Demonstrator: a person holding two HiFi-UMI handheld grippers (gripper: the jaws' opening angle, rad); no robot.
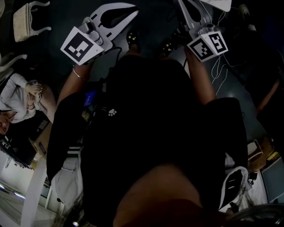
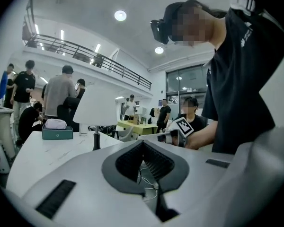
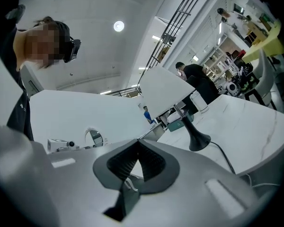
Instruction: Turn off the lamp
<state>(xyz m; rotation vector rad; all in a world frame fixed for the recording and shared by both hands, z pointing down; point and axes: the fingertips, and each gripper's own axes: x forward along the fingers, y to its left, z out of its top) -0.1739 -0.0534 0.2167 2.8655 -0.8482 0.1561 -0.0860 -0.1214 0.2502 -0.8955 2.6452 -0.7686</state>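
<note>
Reaching is the step in hand, I judge, since neither gripper is at the lamp (image 3: pixel 199 140) yet. It stands on the white counter (image 3: pixel 260 126), far and right of the right gripper (image 3: pixel 138 144) in that gripper's view. It has a black flared base, a thin stem and a white shade tilted above, and a dark cord (image 3: pixel 223 156) runs from the base toward the near right. From the left gripper (image 2: pixel 143 142) the same lamp shows far and left of the jaw line, with a teal box (image 2: pixel 57 133) further left on the counter. Both grippers are clenched tip to tip with nothing between the jaws. In the head view both point away from the body toward the counter's near edge.

No switch shows in any view. It may sit on the base, on the stem or along the cord, so the first need is to bring one gripper closer and look. Closed tips suit a push button or rocker, so I would hold the right gripper clenched, come in level at the base, and press straight so the lamp does not slide or tip. If the switch lies on the cord, the left gripper could pin the cord against the counter while the right presses. Whether the lamp is lit I cannot tell from the pale shade
</note>
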